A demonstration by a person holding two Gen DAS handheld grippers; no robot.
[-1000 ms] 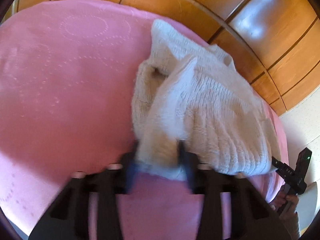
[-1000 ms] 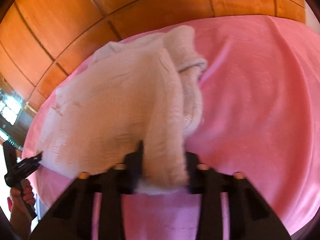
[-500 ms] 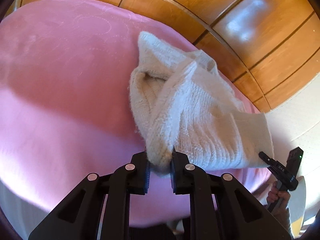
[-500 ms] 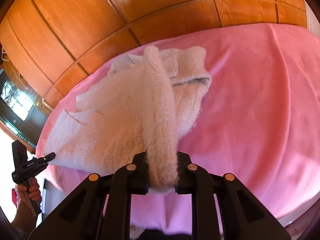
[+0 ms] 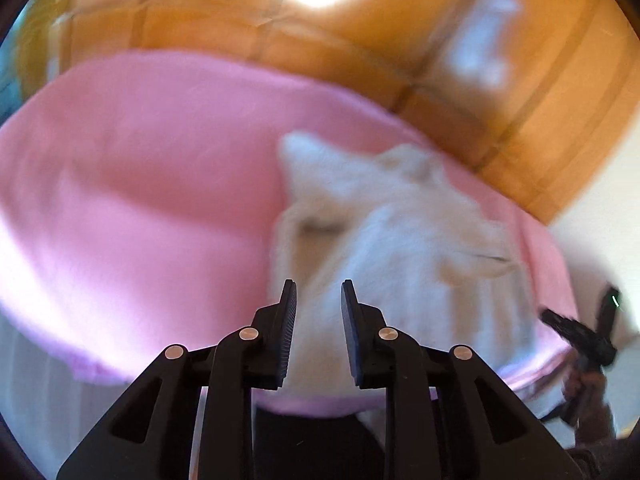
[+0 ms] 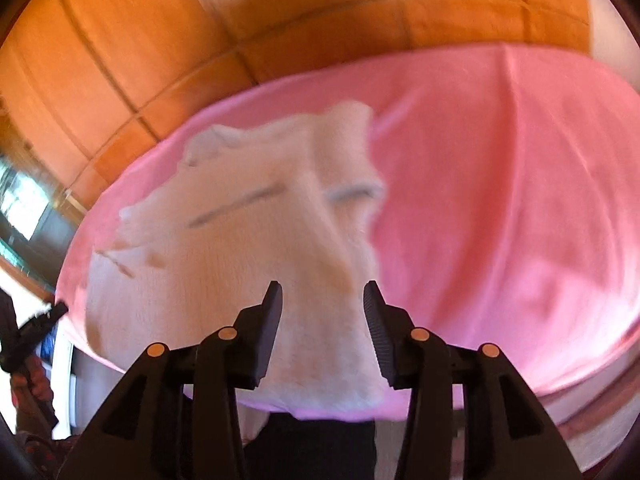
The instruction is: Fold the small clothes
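Note:
A cream knit sweater (image 5: 404, 248) lies crumpled on the pink cloth (image 5: 152, 184), its near hem at the table's front edge. In the left wrist view my left gripper (image 5: 318, 284) hangs just above that hem. Its jaws are opening, and the sweater shows through the gap without the pads pressing on it. The right wrist view shows the same sweater (image 6: 248, 240) below my right gripper (image 6: 323, 285), whose jaws are opening wider and grip nothing. Both views are blurred by motion.
Orange-brown wooden panels (image 5: 360, 52) stand behind the pink-covered table. A hand holds the right gripper (image 5: 580, 332) at the table's right end; the left gripper (image 6: 32, 332) shows at the left end. Bare pink cloth (image 6: 520, 200) lies right of the sweater.
Half a second ago each gripper was shut on a fold of the sweater. Both have let go and drawn back and up, and the lifted folds have dropped onto the sweater.

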